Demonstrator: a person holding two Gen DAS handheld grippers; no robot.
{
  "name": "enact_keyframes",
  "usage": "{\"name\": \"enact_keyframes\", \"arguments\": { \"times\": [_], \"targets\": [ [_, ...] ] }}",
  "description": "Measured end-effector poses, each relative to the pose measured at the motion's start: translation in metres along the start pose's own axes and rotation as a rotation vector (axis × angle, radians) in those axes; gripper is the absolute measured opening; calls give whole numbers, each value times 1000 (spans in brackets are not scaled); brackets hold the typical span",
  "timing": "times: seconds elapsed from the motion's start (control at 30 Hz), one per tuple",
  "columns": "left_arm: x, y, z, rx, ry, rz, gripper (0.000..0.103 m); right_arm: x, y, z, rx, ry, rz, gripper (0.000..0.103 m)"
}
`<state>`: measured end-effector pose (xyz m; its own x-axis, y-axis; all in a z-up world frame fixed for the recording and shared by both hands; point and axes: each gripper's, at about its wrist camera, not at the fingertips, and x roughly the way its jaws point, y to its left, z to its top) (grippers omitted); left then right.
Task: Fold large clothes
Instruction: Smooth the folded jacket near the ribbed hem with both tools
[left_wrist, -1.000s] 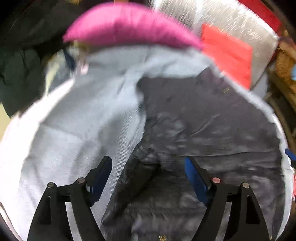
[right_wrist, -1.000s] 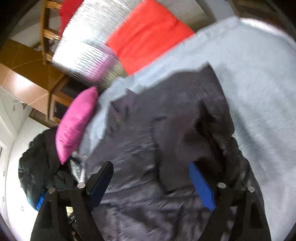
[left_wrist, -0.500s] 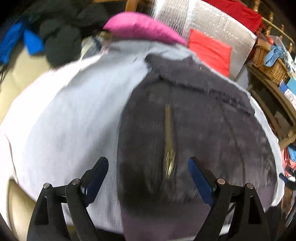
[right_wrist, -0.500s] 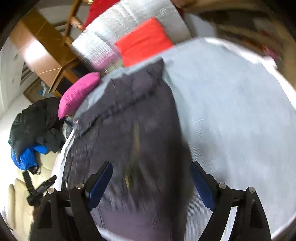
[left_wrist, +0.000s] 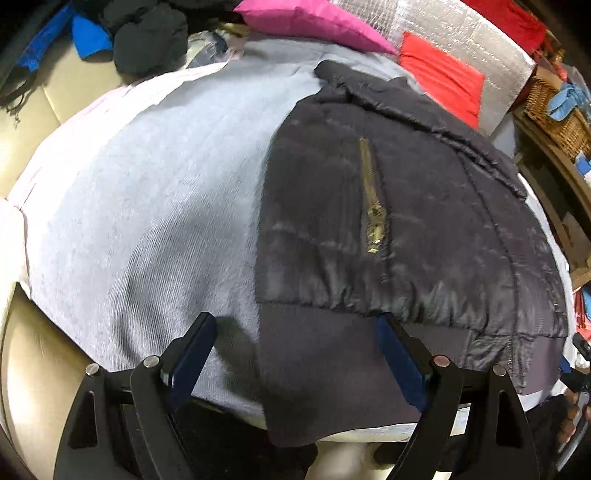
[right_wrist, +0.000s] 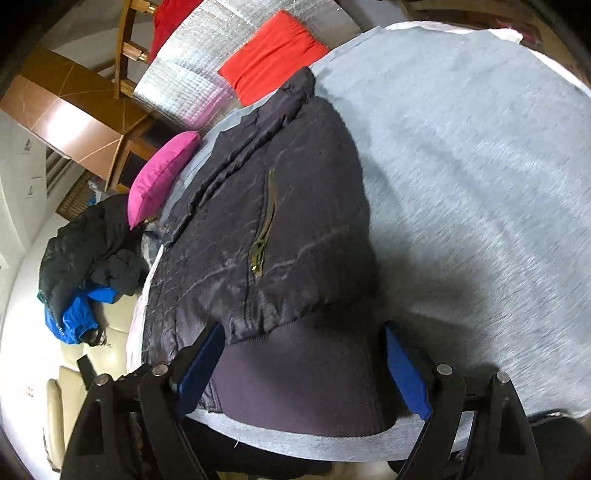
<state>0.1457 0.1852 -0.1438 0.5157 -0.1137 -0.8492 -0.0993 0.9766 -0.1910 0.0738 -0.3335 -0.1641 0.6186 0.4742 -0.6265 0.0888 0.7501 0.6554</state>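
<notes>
since a second ago both grippers have drawn back from the dark jacket (left_wrist: 406, 206), which then lay bunched close under them and now lies flat, brass zipper (left_wrist: 373, 206) up, on the grey cover (left_wrist: 140, 192). the left gripper (left_wrist: 295, 354) and right gripper (right_wrist: 303, 369) both gape wide, gripping nothing, over the jacket's ribbed hem at the near edge. a pink cushion (right_wrist: 159, 177) lies beyond the collar.

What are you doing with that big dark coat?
A person is folding a dark puffy jacket laid on a grey cover. It lies folded into a neat block with a gold zipper on top. The left tool and right tool are both open near its hem, gripping nothing.
</notes>
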Motion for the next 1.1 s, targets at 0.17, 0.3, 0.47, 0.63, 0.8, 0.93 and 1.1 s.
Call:
{"name": "enact_keyframes", "arguments": {
  "times": [0.17,0.3,0.47,0.63,0.8,0.93,1.1],
  "targets": [
    [1,2,-5,7,-8,8,88,2,1,-4,-5,-10,9,88],
    [2,-2,-9,31,-4,34,89,4,1,-6,-14,-2,2,88],
    [4,-2,-10,40,-13,38,91,4,-5,-6,6,7,36,88],
    [7,0,-11,34,-13,33,96,5,-9,-5,25,9,57,89],
    [7,4,-11,45,-5,33,99,8,-2,-5,-16,12,31,90],
    [7,4,-11,38,-2,24,100,8,-1,-5,-25,12,30,91],
    [-28,33,-16,-73,-190,-195,100,9,-1,-5,-29,10,30,91]
  ]
}}
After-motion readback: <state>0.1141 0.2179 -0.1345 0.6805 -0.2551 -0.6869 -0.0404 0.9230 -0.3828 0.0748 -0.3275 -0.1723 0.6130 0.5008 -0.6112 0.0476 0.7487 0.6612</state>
